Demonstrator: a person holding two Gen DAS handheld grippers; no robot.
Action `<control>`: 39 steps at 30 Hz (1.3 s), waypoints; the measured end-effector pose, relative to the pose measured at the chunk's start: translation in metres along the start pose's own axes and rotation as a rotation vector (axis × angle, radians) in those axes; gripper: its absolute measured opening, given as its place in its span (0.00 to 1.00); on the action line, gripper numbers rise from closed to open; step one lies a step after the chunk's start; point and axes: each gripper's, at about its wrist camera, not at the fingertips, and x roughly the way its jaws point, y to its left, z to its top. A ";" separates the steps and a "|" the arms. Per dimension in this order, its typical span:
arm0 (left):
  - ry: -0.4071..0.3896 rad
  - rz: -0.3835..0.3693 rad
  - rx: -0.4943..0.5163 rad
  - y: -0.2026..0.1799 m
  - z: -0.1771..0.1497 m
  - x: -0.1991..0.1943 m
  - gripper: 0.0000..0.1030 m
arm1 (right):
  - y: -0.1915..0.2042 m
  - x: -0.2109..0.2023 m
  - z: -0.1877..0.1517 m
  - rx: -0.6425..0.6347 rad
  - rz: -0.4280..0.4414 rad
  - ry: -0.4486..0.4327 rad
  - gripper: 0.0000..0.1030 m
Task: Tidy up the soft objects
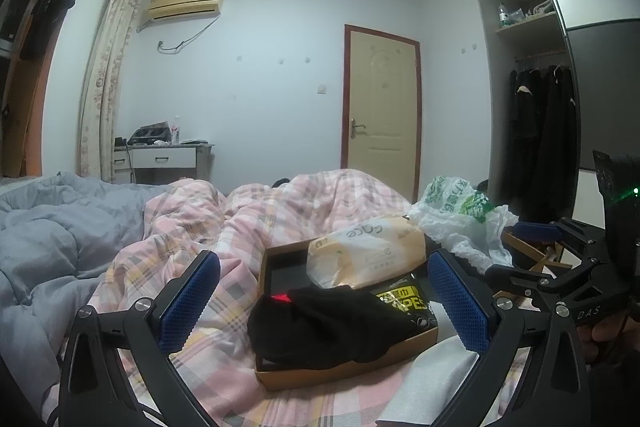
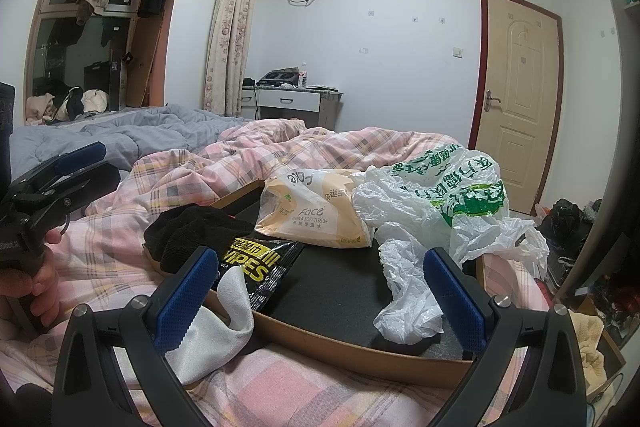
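A shallow cardboard tray (image 2: 360, 349) with a dark lining is set on the pink plaid duvet (image 2: 280, 147) of the bed, evidently as the collecting place for the soft things. A black cloth (image 1: 332, 327) is draped over the tray's near-left corner, part of it hanging past the rim. Beside it a black packet of wet wipes (image 2: 256, 267) lies flat, and a pack of Face soft tissue (image 2: 304, 211) is propped against the far wall of the tray. A crumpled white plastic bag with green print (image 2: 440, 211) is spread across the right side and spills over the edge. A white cloth (image 2: 216, 327) lies half over the near rim, not yet fully inside; it is judged to be the item left to tuck in.

The left gripper (image 1: 324, 303) is held released, with its blue pads spread wide on either side of the black cloth, nothing grasped. The right gripper (image 2: 320, 291) is likewise held released above the tray's near edge, one pad just beside the white cloth, nothing grasped.
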 end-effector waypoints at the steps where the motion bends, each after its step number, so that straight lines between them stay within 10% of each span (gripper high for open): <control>1: -0.001 -0.008 -0.001 0.000 0.000 -0.001 1.00 | 0.000 0.000 0.000 0.000 0.000 0.000 0.99; 39: 0.003 0.005 0.016 -0.002 0.001 0.003 1.00 | 0.000 0.000 0.000 0.000 0.000 0.000 0.99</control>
